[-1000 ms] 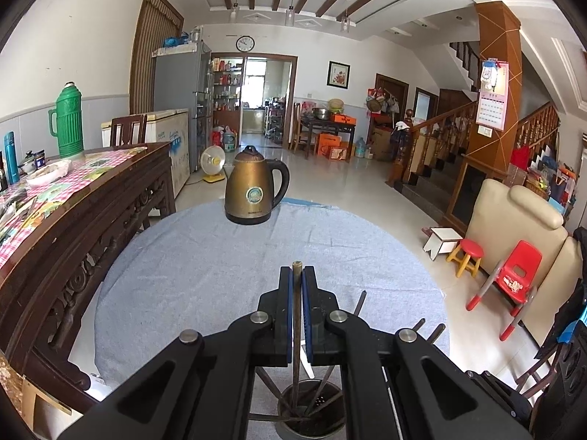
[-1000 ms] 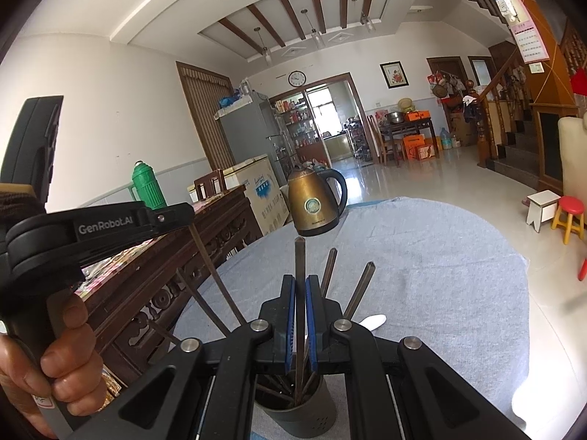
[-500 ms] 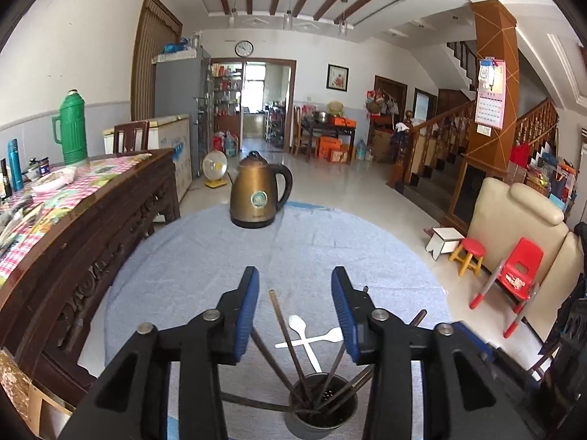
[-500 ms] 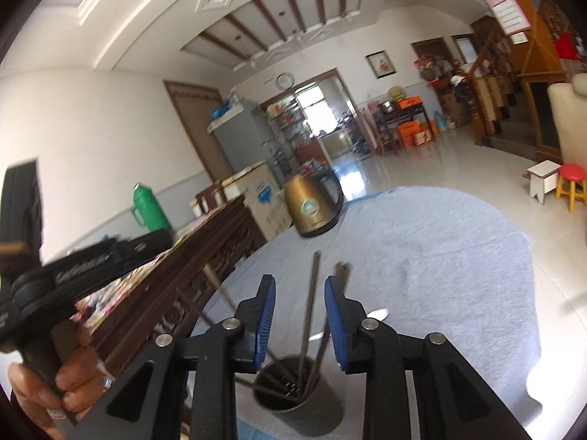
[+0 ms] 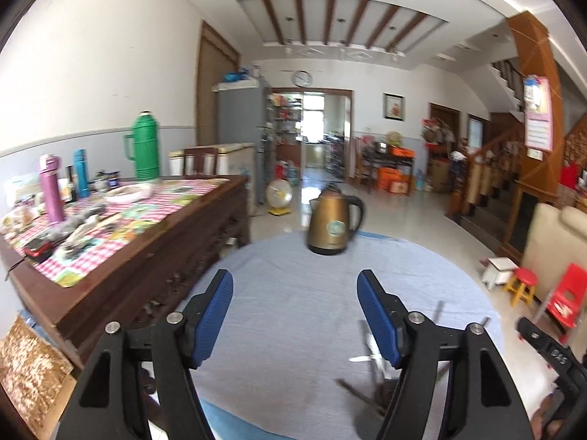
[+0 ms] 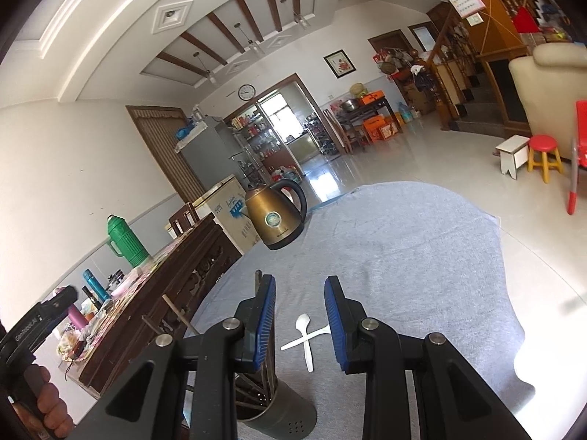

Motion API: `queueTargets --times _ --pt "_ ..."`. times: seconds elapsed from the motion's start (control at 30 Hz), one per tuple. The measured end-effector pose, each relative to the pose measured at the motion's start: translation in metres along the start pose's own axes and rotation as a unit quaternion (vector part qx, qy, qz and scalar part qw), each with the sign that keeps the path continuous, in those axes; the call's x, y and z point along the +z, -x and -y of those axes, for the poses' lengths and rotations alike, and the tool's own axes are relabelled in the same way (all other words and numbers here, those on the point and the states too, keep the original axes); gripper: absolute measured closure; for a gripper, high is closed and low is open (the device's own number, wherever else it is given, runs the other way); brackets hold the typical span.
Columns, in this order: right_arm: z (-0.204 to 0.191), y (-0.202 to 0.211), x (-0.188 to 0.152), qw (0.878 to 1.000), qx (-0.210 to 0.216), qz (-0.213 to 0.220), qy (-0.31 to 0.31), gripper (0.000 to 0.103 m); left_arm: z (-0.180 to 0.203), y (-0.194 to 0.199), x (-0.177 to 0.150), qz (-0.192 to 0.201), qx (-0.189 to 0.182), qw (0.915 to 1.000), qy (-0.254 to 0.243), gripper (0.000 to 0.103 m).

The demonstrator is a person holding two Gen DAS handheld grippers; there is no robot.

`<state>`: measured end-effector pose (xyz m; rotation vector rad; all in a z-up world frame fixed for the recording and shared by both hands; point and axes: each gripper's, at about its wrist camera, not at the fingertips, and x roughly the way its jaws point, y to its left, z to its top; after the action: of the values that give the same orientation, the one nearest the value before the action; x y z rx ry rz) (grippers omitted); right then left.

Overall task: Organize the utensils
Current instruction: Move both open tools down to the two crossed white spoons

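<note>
1. the left gripper has just been opening; its jaws stand wide with nothing between, bare grey cloth ahead up to the kettle.
2. a dark wooden sideboard edges its left.
3. the right gripper is parted and empty, two crossed white spoons lying ahead.
4. the metal cup of chopsticks stands below its left finger.
</note>
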<state>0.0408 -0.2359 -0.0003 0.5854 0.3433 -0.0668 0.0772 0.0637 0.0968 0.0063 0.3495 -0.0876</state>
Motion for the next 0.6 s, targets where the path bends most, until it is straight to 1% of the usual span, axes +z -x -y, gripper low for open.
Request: queueTargets --times 0.13,0.23,0.4,0.57,0.6 --pt "0.002 -0.006 0.000 1.000 -0.008 -0.009 -0.004 0.073 -0.029 -0.008 -0.003 -0.001 0.046 0.9988 0.017 0.030" --pt "0.004 -0.013 -0.002 1.000 -0.011 -0.020 -0.009 0.073 -0.056 -0.023 -0.012 -0.025 0.067 0.9965 0.043 0.030" --pt "0.011 -0.027 -0.008 0.999 -0.018 -0.042 -0.026 0.073 -0.080 -0.055 -0.033 -0.073 0.085 0.9919 0.061 0.030" --pt "0.020 -0.041 -0.016 0.997 -0.026 -0.063 -0.035 0.073 -0.081 -0.083 -0.059 -0.120 0.093 0.9871 0.050 0.030" --pt "0.021 -0.043 -0.017 0.997 -0.028 -0.066 -0.036 0.073 -0.082 -0.082 -0.063 -0.124 0.094 0.9865 0.049 0.030"
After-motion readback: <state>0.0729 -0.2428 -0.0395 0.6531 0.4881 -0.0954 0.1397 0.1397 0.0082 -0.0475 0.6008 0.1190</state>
